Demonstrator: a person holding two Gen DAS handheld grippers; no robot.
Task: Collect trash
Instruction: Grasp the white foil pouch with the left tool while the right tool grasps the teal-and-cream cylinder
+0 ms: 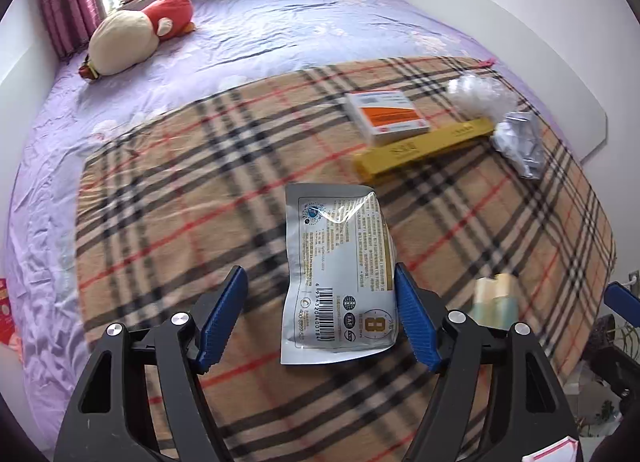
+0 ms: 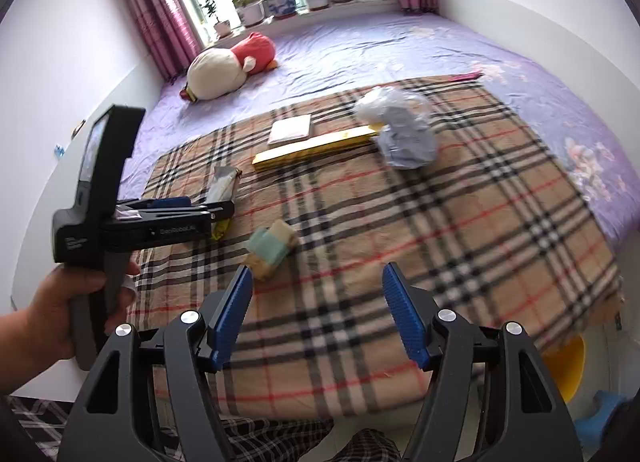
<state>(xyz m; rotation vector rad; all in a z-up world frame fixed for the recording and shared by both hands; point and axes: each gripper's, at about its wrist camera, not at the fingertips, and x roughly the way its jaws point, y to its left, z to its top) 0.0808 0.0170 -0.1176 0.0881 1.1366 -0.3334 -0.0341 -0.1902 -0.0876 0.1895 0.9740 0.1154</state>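
Blue-padded fingers of the left gripper [image 1: 320,316] stand wide apart over the plaid blanket [image 1: 200,182], with a flat silver packet [image 1: 340,282] lying between them; its barcode end is toward the camera. The right pad sits at the packet's edge, though contact cannot be confirmed; the left pad is clear of it. The packet rests on the blanket, not lifted.

Jaws of the right gripper [image 2: 316,314] are also spread, with only blanket between them and nothing held. Just ahead of its left finger lies a small beige-and-green crumpled wrapper [image 2: 271,252], near the blanket's front edge. In the right wrist view a hand [image 2: 60,310] holds the left gripper's handle at the blanket's left edge.

Further back, toward the blanket's far edge, a long yellow box [image 2: 316,146] lies across it, with a white-and-orange carton [image 1: 386,116] just behind it. At the yellow box's right end sit 2 pieces of crumpled trash: a clear plastic wad [image 1: 476,96] and a silver foil wad [image 1: 520,142].

Beyond the blanket, a plush toy [image 1: 132,38] lies on the purple sheet [image 1: 300,22] near the far left corner of the bed.
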